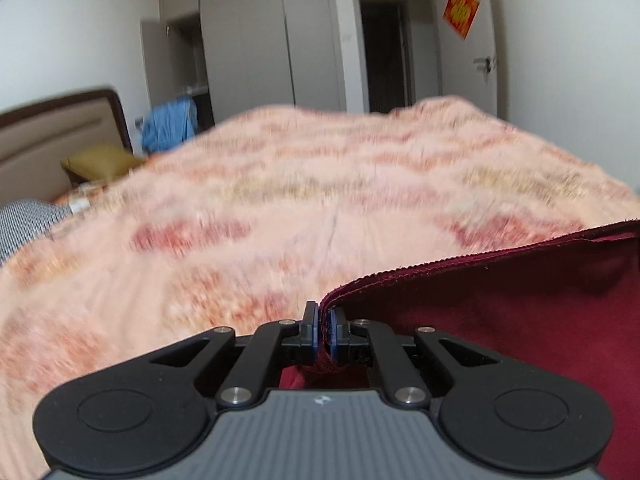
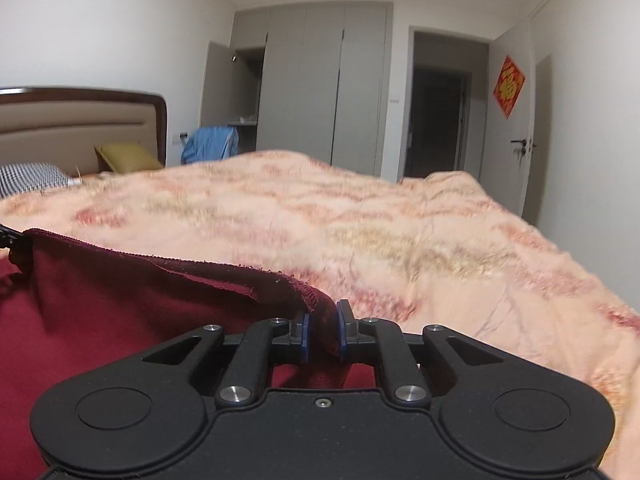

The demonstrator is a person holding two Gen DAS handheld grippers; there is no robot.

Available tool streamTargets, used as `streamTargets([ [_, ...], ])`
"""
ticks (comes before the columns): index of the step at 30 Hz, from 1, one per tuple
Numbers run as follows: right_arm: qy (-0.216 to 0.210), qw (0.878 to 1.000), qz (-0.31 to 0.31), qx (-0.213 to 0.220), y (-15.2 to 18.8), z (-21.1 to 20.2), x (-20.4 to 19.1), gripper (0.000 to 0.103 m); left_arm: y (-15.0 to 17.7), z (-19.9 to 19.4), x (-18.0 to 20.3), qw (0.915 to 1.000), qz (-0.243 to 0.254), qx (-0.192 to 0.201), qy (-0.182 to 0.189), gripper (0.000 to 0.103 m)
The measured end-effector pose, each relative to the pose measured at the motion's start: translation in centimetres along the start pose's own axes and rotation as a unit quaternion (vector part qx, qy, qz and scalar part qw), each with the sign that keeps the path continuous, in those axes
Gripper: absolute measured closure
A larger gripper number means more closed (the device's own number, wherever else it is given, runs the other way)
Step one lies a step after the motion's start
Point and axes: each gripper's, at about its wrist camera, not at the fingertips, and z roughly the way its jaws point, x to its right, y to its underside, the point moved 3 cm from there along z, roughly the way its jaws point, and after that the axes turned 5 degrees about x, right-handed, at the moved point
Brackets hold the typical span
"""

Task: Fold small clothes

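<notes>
While clamped tight on the hem of the maroon cloth (image 1: 500, 312), left gripper (image 1: 325, 330) at its left corner; right gripper (image 2: 322, 332) likewise pinched on the right corner, cloth stretched between, above the peach blanket (image 2: 400, 232).

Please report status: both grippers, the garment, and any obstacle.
Left gripper and right gripper shut on maroon garment. Edge stretched between them above bed. No obstacle seen.

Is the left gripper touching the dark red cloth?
Touching. The left wrist view shows the left gripper shut on an edge of the dark red cloth, with fabric pinched between its blue pads.
</notes>
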Motion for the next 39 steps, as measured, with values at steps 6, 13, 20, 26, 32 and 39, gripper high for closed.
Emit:
streamTargets([
  [6, -0.007, 1.0, 0.003, -0.029, 2.1, 2.7, 0.1, 0.082, 2.2, 3.2, -1.0, 0.9992, -0.02, -0.033, -0.003, 0.095],
  [13, -0.005, 0.999, 0.015, -0.03, 3.4, 3.0, 0.3, 0.016, 2.9, 4.6, -1.2, 0.9973, -0.034, -0.056, -0.032, 0.03],
  [20, -0.001, 1.0, 0.011, -0.007, 3.5, 2.3, 0.0, 0.001, 2.9, 1.4, -1.8, 0.9961, -0.07, -0.018, -0.052, 0.0],
  [26, 0.011, 0.999, -0.014, -0.034, 4.1, 3.5, -0.7, 0.001, 2.3, 1.4, 1.1, 0.9977, -0.01, 0.031, -0.059, 0.0],
  [32, 0.005, 0.999, 0.024, -0.046, 4.7, 4.2, 0.4, 0.001, 5.0, 6.6, -0.6, 0.9929, -0.093, -0.026, -0.07, 0.0],
  [39, -0.013, 0.99, 0.123, -0.063, 5.4, 4.9, 3.0, 0.001, 5.5, 6.4, -1.6, 0.9915, -0.12, -0.016, -0.048, 0.0],
])
